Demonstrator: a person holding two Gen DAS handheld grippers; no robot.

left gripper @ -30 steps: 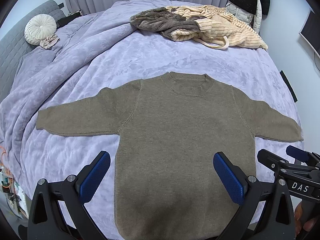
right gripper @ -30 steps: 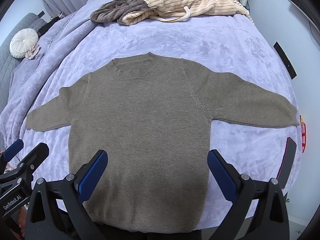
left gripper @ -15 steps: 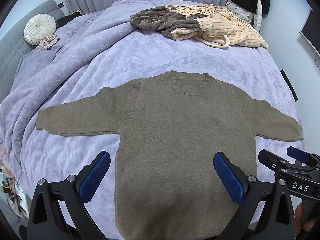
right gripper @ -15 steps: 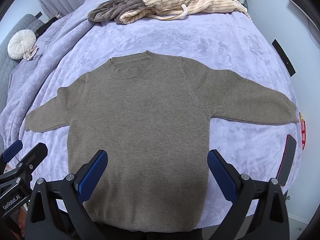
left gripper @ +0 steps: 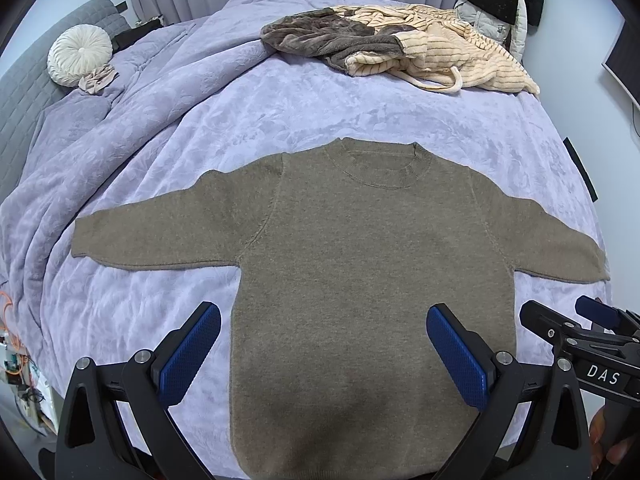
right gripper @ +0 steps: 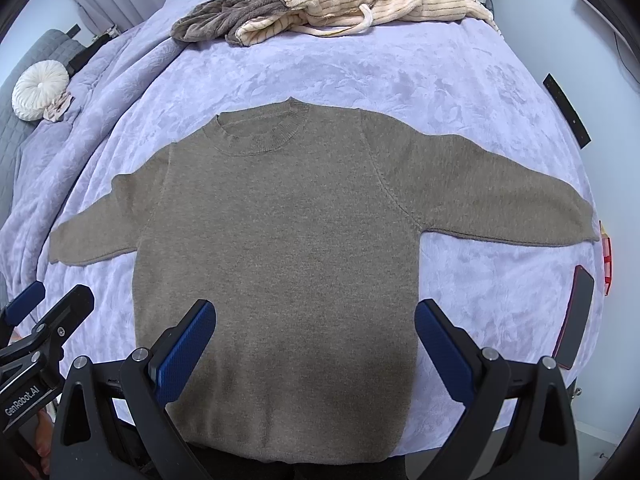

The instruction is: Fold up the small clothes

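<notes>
In the left wrist view, the left gripper (left gripper: 323,354) hangs above the near end of the bed (left gripper: 304,104) with its jaws spread wide and nothing between them; its blue pads (left gripper: 190,354) touch no cloth. Straight ahead of it and beneath its right finger lies the olive-brown sweater (left gripper: 360,264), spread flat and front-up, collar pointing away, both sleeves stretched out to either side. The left finger sits over bare lavender bedcover just off the sweater's left side seam, while the right finger is over the sweater's body. To the gripper's right, close by, the tip of the right gripper (left gripper: 576,320) shows at the edge. Far ahead and slightly right rests a pile of clothes (left gripper: 392,50), cream-striped and grey-brown; far to the left lies a round white cushion (left gripper: 79,55). In the right wrist view, the right gripper (right gripper: 314,338) is likewise opened wide and holds nothing, its pads (right gripper: 186,344) clear of the fabric. The sweater (right gripper: 288,240) lies directly ahead, its hem near the fingers' bases, both fingers over its lower body near the side seams. The left gripper (right gripper: 48,304) pokes in close at the left. A dark phone-like slab (right gripper: 574,316) lies on the bedcover to the right.
</notes>
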